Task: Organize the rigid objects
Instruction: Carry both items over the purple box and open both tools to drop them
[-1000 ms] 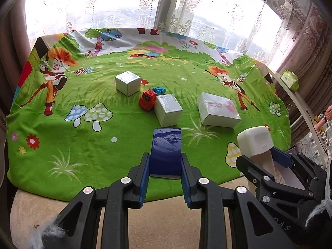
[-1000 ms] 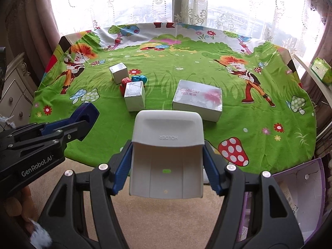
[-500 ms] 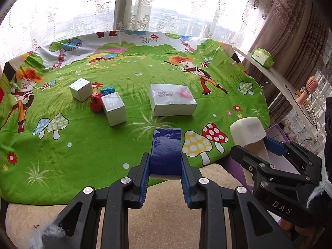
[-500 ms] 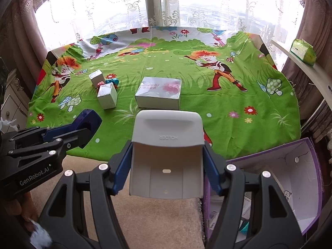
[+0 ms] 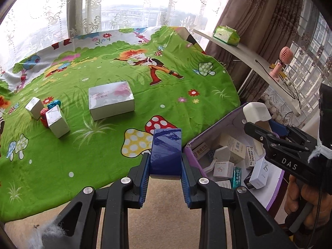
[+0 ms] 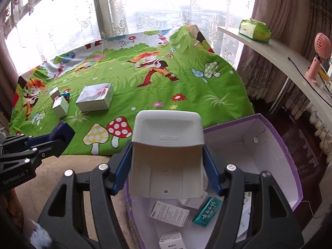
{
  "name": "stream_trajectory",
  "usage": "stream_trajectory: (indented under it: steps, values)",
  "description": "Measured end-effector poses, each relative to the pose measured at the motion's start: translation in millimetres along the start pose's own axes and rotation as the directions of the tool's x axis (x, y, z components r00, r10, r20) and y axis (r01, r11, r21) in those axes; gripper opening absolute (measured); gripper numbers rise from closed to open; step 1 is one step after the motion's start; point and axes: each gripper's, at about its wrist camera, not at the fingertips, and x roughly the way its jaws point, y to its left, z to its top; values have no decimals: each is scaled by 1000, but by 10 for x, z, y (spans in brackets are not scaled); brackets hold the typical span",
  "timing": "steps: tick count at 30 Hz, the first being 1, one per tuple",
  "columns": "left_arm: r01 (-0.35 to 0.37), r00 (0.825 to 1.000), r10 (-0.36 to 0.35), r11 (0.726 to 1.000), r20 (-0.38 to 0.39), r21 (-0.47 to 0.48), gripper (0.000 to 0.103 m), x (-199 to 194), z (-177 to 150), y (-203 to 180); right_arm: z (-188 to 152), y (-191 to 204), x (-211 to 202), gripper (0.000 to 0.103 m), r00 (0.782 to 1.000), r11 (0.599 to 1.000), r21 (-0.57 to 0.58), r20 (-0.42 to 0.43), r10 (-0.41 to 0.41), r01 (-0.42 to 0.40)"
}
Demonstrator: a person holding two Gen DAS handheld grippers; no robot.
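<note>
My left gripper is shut on a dark blue box, held just off the front edge of the green cartoon cloth, left of the purple storage box. My right gripper is shut on a white plastic holder and hangs over that purple storage box, which holds several small cartons. On the cloth lie a large silver box, two small silver boxes and a red and blue toy.
A white shelf on the right carries a green tissue pack and a pink fan. Curtains hang behind the cloth and at the right. Beige carpet lies below the grippers. A hand grips the right tool.
Both grippers have swung to the right with their loads. The purple box has come into view, and the right gripper now hangs over it. The silver boxes have slid left in both views.
</note>
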Motion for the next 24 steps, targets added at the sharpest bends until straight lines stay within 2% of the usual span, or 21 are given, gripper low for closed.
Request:
stream_trajectory:
  steps: [8, 13, 16, 20, 24]
  values:
    - [55, 998, -54, 994, -16, 90, 29, 91, 10, -422, -31, -603, -101, 67, 995, 990, 94, 12, -103, 102]
    - [101, 995, -99, 986, -18, 136, 29, 125, 13, -608, -36, -838, -174, 67, 988, 980, 135, 25, -154, 149]
    - [153, 988, -150, 976, -31, 156, 30, 143, 17, -703, -22, -921, -221, 67, 982, 972, 153, 39, -184, 176]
    - [151, 989, -147, 974, -32, 171, 38, 156, -4, -750, -16, -958, -250, 75, 984, 972, 167, 48, -173, 163]
    - [153, 988, -151, 978, -24, 144, 43, 143, 11, -685, -23, -919, -222, 76, 987, 976, 162, 45, -156, 147]
